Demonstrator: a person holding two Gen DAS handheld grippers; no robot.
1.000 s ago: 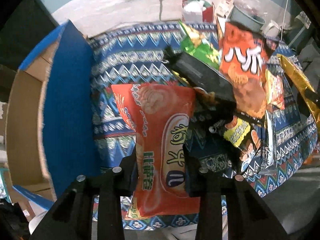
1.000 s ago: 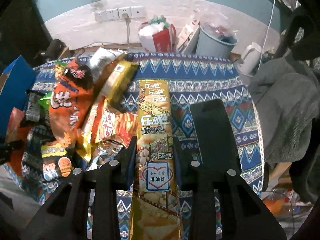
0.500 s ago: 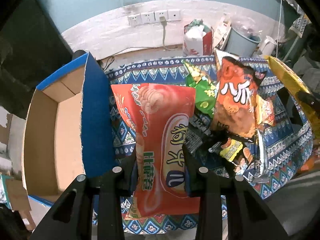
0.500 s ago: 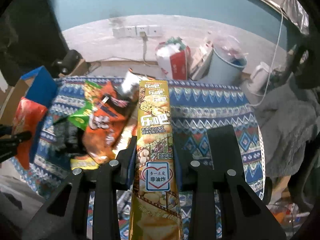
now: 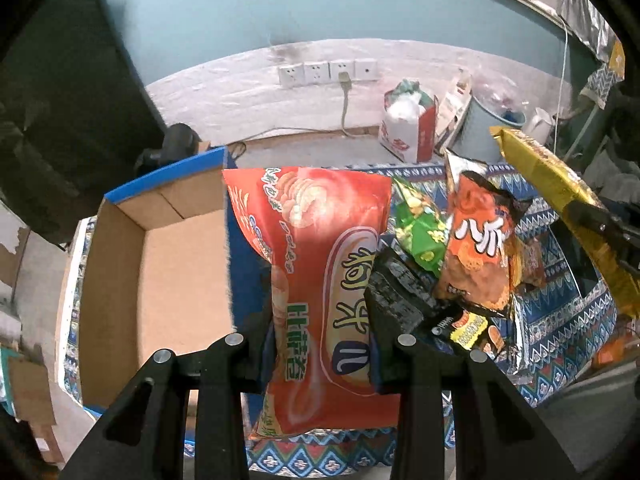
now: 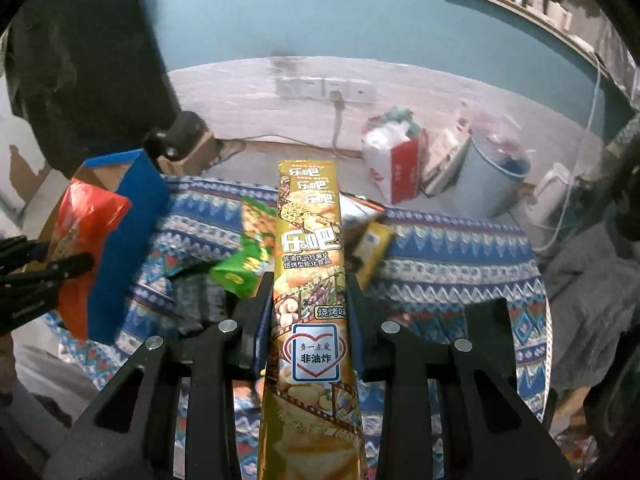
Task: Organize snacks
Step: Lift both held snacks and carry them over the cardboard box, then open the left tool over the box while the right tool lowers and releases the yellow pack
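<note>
My left gripper (image 5: 320, 332) is shut on a red snack bag (image 5: 320, 264), held in the air just right of an open cardboard box (image 5: 160, 272) with blue outer walls. My right gripper (image 6: 309, 312) is shut on a long gold snack pack (image 6: 310, 240), lifted above the patterned cloth (image 6: 440, 276). In the left wrist view the gold pack (image 5: 560, 192) shows at the right edge. The right wrist view has the red bag (image 6: 84, 224) and the box (image 6: 128, 216) at the left. An orange bag (image 5: 480, 248), a green bag (image 5: 420, 232) and a black packet (image 5: 400, 292) lie piled on the cloth.
The blue patterned cloth (image 5: 560, 320) covers the table. Behind it stand a red and white bag (image 5: 408, 128), a pale blue bin (image 5: 488, 128) and a white kettle (image 6: 556, 188). Wall sockets (image 5: 328, 72) with a plugged cable sit on the wall. Grey fabric (image 6: 592, 292) lies at the right.
Both grippers have risen with their packs, so more of the wall and floor shows. The left one has swung toward the box, whose open inside has come into view.
</note>
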